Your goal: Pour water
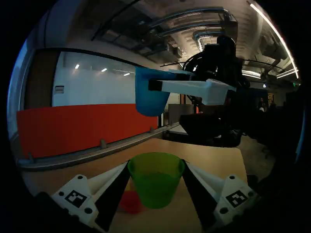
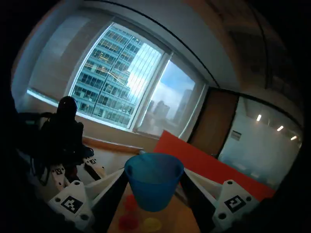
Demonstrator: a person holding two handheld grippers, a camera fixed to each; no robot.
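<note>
- Left tongs (image 1: pixel 155 171) in the left gripper view are clenched on the green cup (image 1: pixel 156 182), one finger pressing each side. This looks meant to keep the cup upright and steady as the receiver.
- Whether the green cup rests on the counter (image 1: pixel 212 155) or hangs just above it, I cannot tell. Its lower part looks darker, but I cannot say if that is water.
- Farther off and higher in this view, the right tongs (image 1: pixel 155 85) grasp the blue cup (image 1: pixel 149 97). It sits roughly upright with its mouth up, so pouring seems not yet begun. Holding it raised beyond the green cup reads as lining up for the tip.
- A small red thing (image 1: pixel 130 202) lies on the counter just beside the green cup, low on the left.
- In the right gripper view, the right tongs (image 2: pixel 154 174) are closed on the blue cup (image 2: pixel 154 182), a finger on either side and the rim open toward the camera. Its contents are too dark to judge.
- Below the blue cup, small red pieces (image 2: pixel 129 222) and a yellow piece (image 2: pixel 151 224) lie on the counter.
- At the left, near a dark figure, the left tongs show against the bright window (image 2: pixel 116 89).
</note>
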